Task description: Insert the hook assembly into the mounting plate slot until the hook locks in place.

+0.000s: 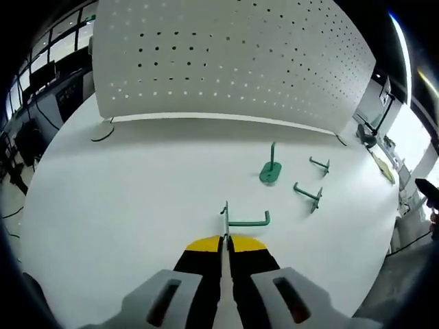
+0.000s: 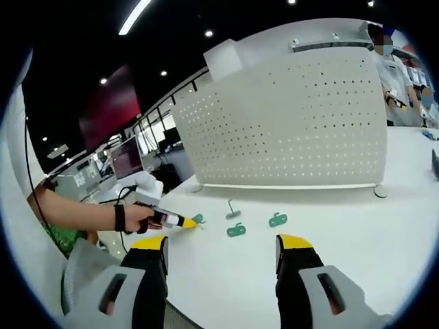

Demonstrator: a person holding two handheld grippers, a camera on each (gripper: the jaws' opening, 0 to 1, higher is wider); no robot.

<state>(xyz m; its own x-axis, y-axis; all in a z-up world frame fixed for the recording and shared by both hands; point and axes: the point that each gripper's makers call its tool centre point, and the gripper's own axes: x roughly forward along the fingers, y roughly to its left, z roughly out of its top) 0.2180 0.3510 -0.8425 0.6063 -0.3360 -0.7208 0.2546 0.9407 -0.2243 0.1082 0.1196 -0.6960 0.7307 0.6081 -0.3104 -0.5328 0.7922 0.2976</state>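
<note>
In the left gripper view, the left tongs [image 1: 224,241] are pressed together on the plate of a green hook [image 1: 241,219]. The plate stands on edge between the yellow tips, and the arm of the hook goes to the right over the white surface [image 1: 123,199]. Farther away, an upright hook [image 1: 270,168] stands on its oval base. To the right of it lie two more hooks [image 1: 314,184], near each other. Behind them the white perforated board [image 1: 233,62] stands upright on the surface.

In the right gripper view, the right tongs [image 2: 222,252] are spread wide, with nothing between the tips. Beyond them, on the surface, are three green pieces [image 2: 248,221]: two flat on their plates and one with its arm up. At the left, a hand [image 2: 137,218] holds the left tongs, whose yellow tip touches a green hook at the surface. The board stands behind, and a person [image 2: 392,62] is at the upper right.
</note>
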